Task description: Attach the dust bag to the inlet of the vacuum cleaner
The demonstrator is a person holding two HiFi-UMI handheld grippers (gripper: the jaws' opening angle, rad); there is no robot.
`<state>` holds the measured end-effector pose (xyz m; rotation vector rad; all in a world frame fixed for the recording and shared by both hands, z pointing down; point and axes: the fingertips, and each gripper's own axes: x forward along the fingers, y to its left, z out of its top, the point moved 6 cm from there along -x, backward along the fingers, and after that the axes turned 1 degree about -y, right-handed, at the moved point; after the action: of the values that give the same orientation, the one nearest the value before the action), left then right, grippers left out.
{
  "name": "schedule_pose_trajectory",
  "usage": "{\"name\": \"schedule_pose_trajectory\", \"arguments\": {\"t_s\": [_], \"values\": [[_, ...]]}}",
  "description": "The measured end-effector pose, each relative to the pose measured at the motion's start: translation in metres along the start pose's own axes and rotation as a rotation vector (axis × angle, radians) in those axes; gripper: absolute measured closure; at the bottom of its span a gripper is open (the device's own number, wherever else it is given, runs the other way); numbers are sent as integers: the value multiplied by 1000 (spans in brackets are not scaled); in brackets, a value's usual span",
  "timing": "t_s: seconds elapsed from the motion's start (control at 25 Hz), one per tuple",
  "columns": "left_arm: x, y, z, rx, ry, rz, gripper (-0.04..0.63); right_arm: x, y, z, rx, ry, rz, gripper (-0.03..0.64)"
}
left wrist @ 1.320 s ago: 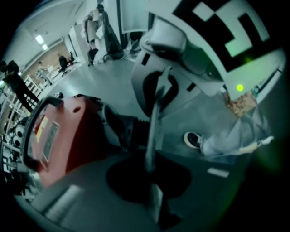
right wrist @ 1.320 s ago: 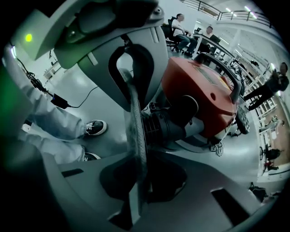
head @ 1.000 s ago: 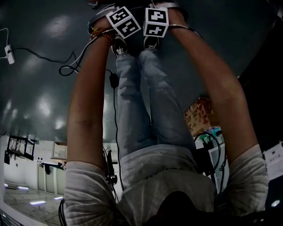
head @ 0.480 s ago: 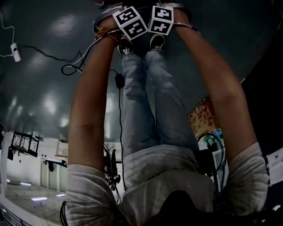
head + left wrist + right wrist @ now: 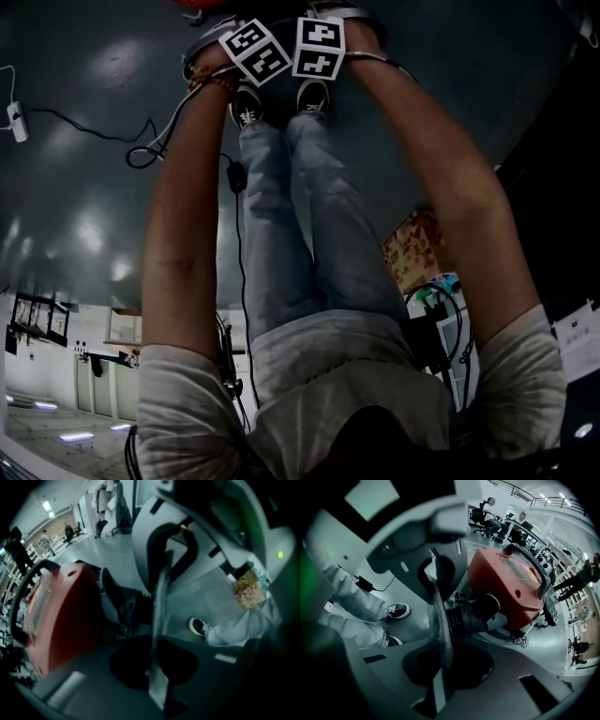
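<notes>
2 sets of jaws clamped tight on 1 thin grey dust bag (image 5: 437, 616), left gripper (image 5: 152, 667) and right gripper (image 5: 440, 672), bag edge-on at centre frame, just beside black inlet (image 5: 463, 616) of red vacuum cleaner (image 5: 506, 588)

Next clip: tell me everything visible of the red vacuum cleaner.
The vacuum cleaner is a red, glossy plastic canister on the grey floor. It has a black arched handle on top, a dark wheel on its far side and a black ribbed inlet facing the grippers. The left gripper and right gripper pinch the dust bag by its thin grey edge right at that inlet; contact is unclear.
</notes>
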<state>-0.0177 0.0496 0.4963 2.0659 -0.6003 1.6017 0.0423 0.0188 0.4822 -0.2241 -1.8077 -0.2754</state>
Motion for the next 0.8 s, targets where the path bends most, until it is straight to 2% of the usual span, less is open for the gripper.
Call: {"name": "schedule_pose_trajectory", "arguments": {"t_s": [0.28,0.6,0.8], "values": [[-21,3,17,82,-39,-5,569,15,-2,-18,91,14,23,580],[2,11,8,0,-1,-48,563,-1,0,-8,23,-29,8,581],[-15,-3,8,27,-21,-52,571,9,-4,-12,27,-25,30,580]]}}
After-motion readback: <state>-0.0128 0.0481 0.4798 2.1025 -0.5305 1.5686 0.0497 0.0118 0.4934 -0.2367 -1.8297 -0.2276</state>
